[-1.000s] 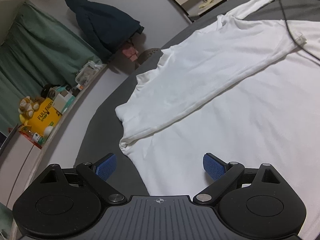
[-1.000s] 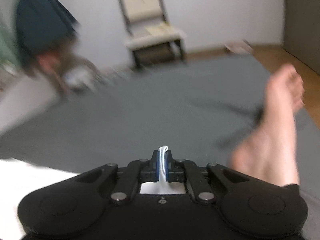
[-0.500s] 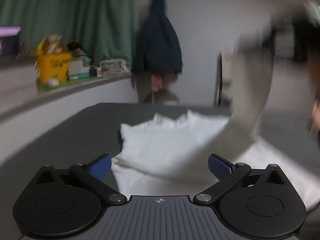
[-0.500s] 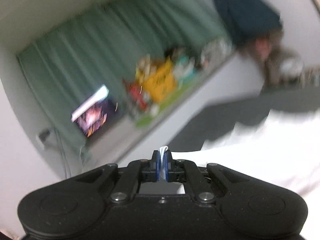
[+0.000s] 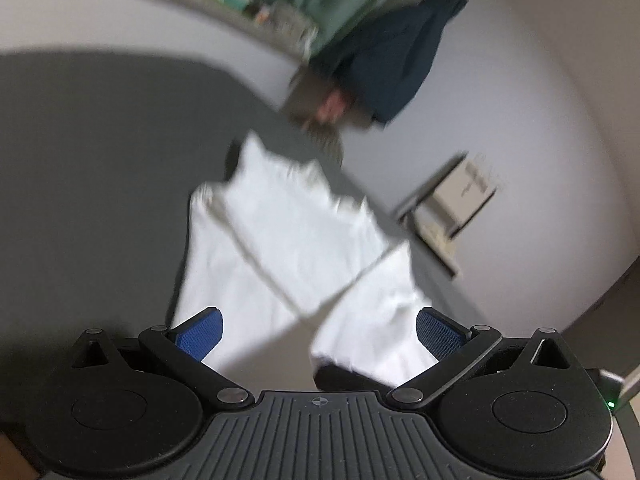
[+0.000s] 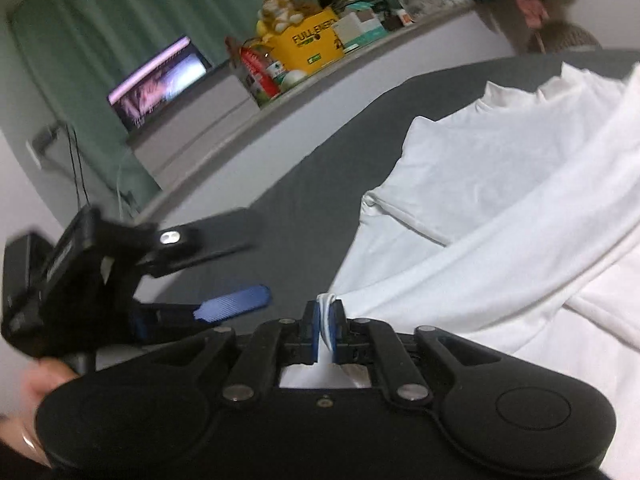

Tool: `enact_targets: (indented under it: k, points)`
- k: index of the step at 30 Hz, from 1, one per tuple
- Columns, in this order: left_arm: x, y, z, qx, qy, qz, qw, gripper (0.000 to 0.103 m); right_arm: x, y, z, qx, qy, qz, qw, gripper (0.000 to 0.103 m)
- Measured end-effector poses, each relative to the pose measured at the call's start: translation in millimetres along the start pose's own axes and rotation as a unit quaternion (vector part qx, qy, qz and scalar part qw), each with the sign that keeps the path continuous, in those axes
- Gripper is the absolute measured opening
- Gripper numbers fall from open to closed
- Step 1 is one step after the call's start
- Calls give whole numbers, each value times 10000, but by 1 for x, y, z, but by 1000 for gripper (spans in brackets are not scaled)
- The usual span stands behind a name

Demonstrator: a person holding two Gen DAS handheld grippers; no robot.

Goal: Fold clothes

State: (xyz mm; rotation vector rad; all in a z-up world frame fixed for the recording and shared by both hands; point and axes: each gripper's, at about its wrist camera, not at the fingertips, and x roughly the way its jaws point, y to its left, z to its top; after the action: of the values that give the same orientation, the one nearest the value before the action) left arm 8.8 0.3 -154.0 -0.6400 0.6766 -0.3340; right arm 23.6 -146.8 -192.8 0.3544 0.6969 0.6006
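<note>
Lying spread on the grey bed sheet [image 6: 312, 168]: limp, light white cotton long-sleeved shirt [image 6: 500, 184]. Right gripper [image 6: 326, 320] easing apart, cuff still pinched (best gripped at hems). Left gripper [image 5: 318, 330], at nine o'clock, gaping empty.

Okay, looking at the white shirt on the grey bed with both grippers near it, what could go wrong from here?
1. The right gripper has white sleeve fabric between its jaws while they are opening; the fabric may drop crooked and spoil the fold across the white long-sleeved shirt.
2. The left gripper, jaws wide and empty, hangs right beside it; the two could collide.
3. Both views are blurred, so a hasty grab might bunch the shirt or the grey bed cover.
</note>
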Motion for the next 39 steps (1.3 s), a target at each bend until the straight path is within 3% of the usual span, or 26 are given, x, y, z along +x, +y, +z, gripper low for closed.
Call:
enact_targets:
  k: [1,2,4,7,11,14,18,21,23,24,25,26,30,35,39]
  points:
    - [6,1,-2,-10,126,49,9999,103,2,5,-3,-119,27,-101,9999,27]
    - [10,2,-3,-25,219,100,9997,103,0,11,-8,-328,51,-148,9993,32]
    - [15,4,-4,-83,345,123,9993,103,-9,22,-18,-810,94,-199,9965,33]
    - [20,7,-5,-144,466,263,9985,103,-30,37,-38,-1845,10,-631,9808,46]
    - [28,9,-5,-207,623,437,9969,103,-31,42,-55,-2669,305,-1349,9537,46]
    - [37,8,-7,-62,778,652,9948,102,-18,41,-66,-2981,590,-1351,9431,44]
    - [43,6,-9,150,855,839,9927,99,-4,52,-76,-3705,453,-1464,9161,42]
    - [47,0,-10,447,934,986,9897,92,9,53,-80,-4008,702,-1441,9020,21]
    - [50,-5,-11,676,979,1109,9867,68,12,53,-77,-3984,662,-1397,9041,10]
    - [50,-6,-10,774,982,1157,9854,60,9,54,-74,-3945,574,-1422,9060,10]
    - [49,-7,-9,801,974,1163,9852,46,5,55,-70,-3889,441,-1426,9091,9]
    - [47,-7,-8,818,964,1163,9851,42,-2,58,-65,-3811,287,-1389,9136,9]
    - [32,-6,-3,729,523,997,9910,34,-25,77,-51,-3572,23,-1135,9271,9]
    - [30,-6,-3,841,484,1221,9878,34,7,73,-69,-3340,750,-1292,9307,9]
    - [28,-11,-4,1046,400,1263,9857,34,9,62,-72,-2943,839,-1193,9445,11]
